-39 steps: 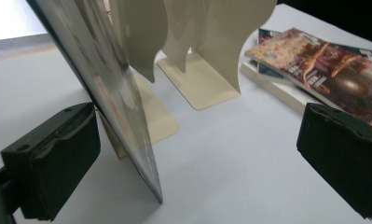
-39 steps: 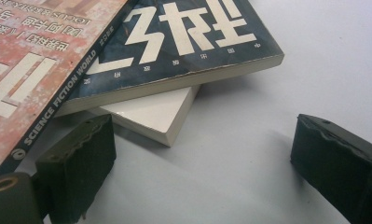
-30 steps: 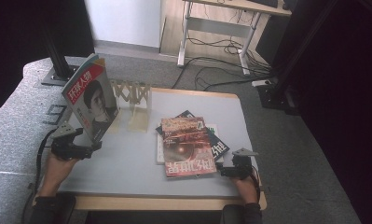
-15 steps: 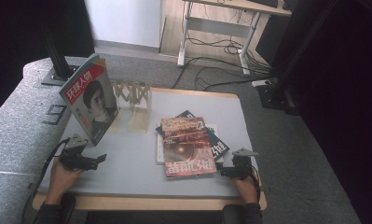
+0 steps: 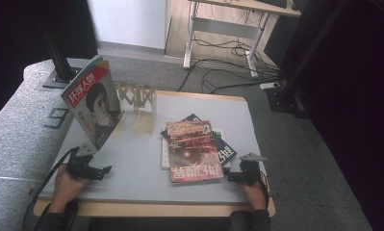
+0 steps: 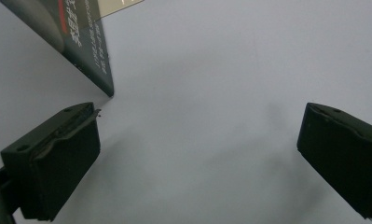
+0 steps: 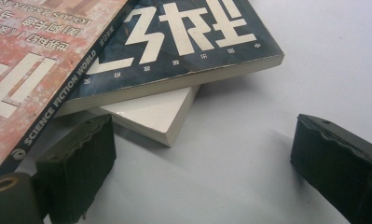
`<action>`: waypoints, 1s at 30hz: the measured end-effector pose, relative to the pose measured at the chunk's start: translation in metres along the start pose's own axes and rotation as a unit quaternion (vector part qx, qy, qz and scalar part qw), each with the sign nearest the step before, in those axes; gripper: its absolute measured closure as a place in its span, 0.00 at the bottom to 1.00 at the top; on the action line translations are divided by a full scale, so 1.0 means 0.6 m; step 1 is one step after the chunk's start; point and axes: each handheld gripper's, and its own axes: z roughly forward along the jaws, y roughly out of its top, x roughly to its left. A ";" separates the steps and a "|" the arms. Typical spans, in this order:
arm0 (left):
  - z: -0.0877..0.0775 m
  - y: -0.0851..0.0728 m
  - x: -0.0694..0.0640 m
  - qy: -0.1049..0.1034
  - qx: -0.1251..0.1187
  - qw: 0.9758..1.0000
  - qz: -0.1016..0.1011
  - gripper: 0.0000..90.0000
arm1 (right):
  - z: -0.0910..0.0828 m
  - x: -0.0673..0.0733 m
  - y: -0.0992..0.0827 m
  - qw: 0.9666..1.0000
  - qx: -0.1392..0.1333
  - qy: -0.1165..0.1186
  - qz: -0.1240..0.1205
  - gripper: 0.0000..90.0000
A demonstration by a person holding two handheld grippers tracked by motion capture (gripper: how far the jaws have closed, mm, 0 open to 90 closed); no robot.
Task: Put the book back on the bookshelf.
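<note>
left gripper (image 5: 101, 170): jaws spread wide, empty, near upright magazine (image 5: 94, 107) | right gripper (image 5: 230, 177): jaws spread wide, empty, beside magazine stack (image 5: 193, 150)

table (image 5: 132, 178): grey top | on it: magazine stack (image 5: 194, 149); wooden rack (image 5: 139, 103); leaning magazine (image 5: 93, 108)

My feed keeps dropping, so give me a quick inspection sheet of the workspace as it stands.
Surface: grey table top, bare between the hands.
Job's things: portrait magazine upright, leaning on the wooden rack; red magazine tops a flat stack of about three.
Clutter: nothing seen.
Grippers: left claw open, empty, near the portrait magazine's lower corner; right claw open, empty, beside the stack's corner.
Cables: left claw's cable trails off the table edge; floor cables behind.
Surroundings: carpet, desk frame.
</note>
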 end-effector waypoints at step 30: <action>0.011 0.003 -0.005 -0.004 0.033 0.999 0.009 0.00 | -0.033 0.001 0.024 1.000 -0.028 0.008 0.010 0.07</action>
